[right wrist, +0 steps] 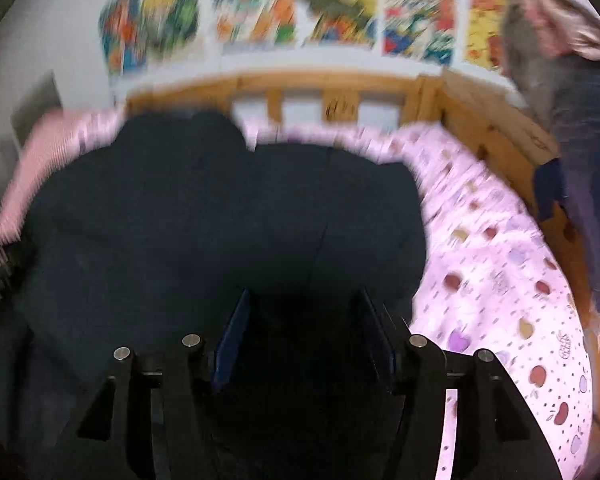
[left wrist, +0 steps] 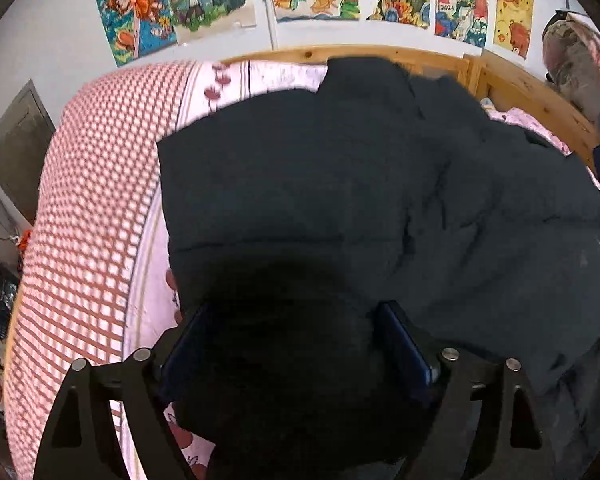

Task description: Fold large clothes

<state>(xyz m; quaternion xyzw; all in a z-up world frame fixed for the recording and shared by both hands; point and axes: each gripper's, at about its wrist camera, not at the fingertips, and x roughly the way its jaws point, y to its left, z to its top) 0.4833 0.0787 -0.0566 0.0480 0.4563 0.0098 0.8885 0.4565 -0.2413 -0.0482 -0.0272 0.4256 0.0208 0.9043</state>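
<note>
- The bed [left wrist: 512, 92] has a light wooden frame with a slatted rail along the wall side.
- A pink sheet [right wrist: 500, 280] with small fruit prints covers the mattress.
- A red-and-white checked cover [left wrist: 84, 208] lies on the left part of the bed, next to the sheet.
- A large dark garment [left wrist: 340, 184] lies spread on the sheet and takes most of the middle; its far end reaches close to the wooden rail.
- The right wrist view is blurred, so fine detail is unclear there.
</note>
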